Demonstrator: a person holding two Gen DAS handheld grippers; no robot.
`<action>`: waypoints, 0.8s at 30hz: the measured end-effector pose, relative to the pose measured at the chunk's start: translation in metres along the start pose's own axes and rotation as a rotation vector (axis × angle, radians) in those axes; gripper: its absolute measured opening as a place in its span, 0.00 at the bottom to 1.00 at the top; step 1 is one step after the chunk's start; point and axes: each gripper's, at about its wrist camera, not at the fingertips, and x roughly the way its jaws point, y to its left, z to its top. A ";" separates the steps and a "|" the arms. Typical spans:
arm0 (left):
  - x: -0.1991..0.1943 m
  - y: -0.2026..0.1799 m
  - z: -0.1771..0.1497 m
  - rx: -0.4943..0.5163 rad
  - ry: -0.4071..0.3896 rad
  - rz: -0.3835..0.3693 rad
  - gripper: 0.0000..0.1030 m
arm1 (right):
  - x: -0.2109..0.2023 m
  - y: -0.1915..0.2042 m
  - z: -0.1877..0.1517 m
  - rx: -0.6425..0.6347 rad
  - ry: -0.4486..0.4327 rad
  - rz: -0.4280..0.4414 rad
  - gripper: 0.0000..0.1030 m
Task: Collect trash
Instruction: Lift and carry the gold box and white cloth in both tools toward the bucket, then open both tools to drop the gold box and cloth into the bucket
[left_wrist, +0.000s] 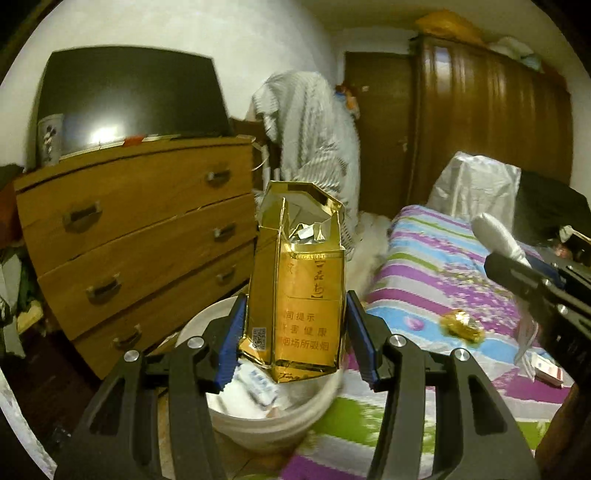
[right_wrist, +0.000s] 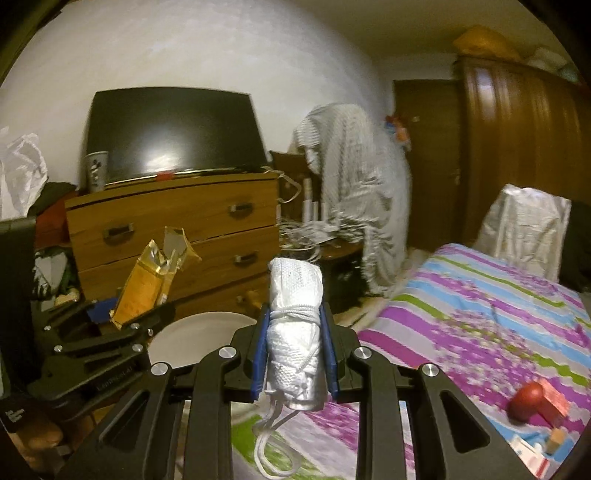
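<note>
My left gripper is shut on a gold cigarette pack with its lid torn open, held upright over a white bin that holds paper trash. The pack also shows in the right wrist view, with the white bin below it. My right gripper is shut on a rolled white mask bound with its white string, held above the bed edge. In the left wrist view the mask sticks up from the right gripper at the right. A crumpled gold wrapper lies on the bed.
A striped purple bedspread covers the bed at right, with a red round object and small boxes on it. A wooden chest of drawers with a dark screen on top stands at left. A cloth-draped chair and a wardrobe stand behind.
</note>
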 end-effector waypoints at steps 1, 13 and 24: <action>0.004 0.008 0.000 -0.007 0.010 0.008 0.48 | 0.011 0.004 0.006 -0.003 0.010 0.009 0.26; 0.073 0.063 -0.010 -0.044 0.198 0.023 0.48 | 0.179 0.043 0.019 -0.010 0.318 0.163 0.26; 0.131 0.093 -0.026 -0.100 0.359 0.003 0.48 | 0.275 0.044 -0.009 0.022 0.514 0.206 0.26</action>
